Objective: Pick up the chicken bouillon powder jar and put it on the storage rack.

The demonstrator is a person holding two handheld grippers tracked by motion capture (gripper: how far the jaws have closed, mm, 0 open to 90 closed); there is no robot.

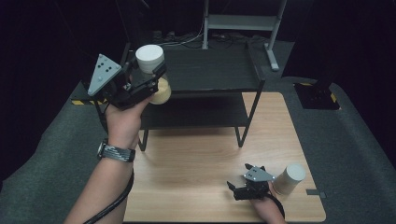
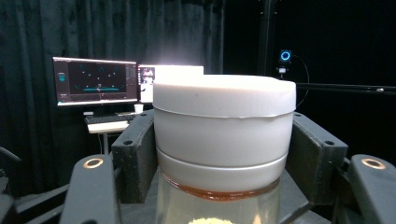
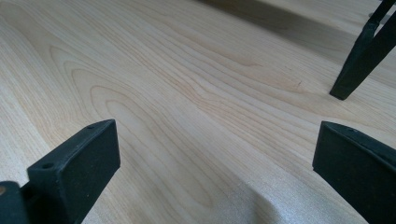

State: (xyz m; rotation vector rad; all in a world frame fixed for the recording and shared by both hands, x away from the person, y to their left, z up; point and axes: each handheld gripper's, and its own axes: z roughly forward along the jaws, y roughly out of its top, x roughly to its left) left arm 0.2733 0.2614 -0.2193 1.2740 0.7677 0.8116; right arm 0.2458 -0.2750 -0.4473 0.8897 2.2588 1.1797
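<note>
This looks like a lab for recording. Black curtains [image 2: 37, 32] hang all around. A computer screen [image 2: 95, 80] glows on a small desk, and a camera with a blue ring light [image 2: 285, 56] sits on a pole. A wooden table [image 1: 205, 158] stands on grey carpet [image 1: 359, 154].

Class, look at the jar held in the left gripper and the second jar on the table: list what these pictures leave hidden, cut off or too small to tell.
- Held jar, left gripper view: its base is cut off by the bottom edge; its contents are barely seen.
- Held jar, high view: the left gripper covers its middle.
- Second jar, high view: too small to tell its contents; the right gripper hides part of its side.
- Monitor, left gripper view: screen content too small to read.
</note>
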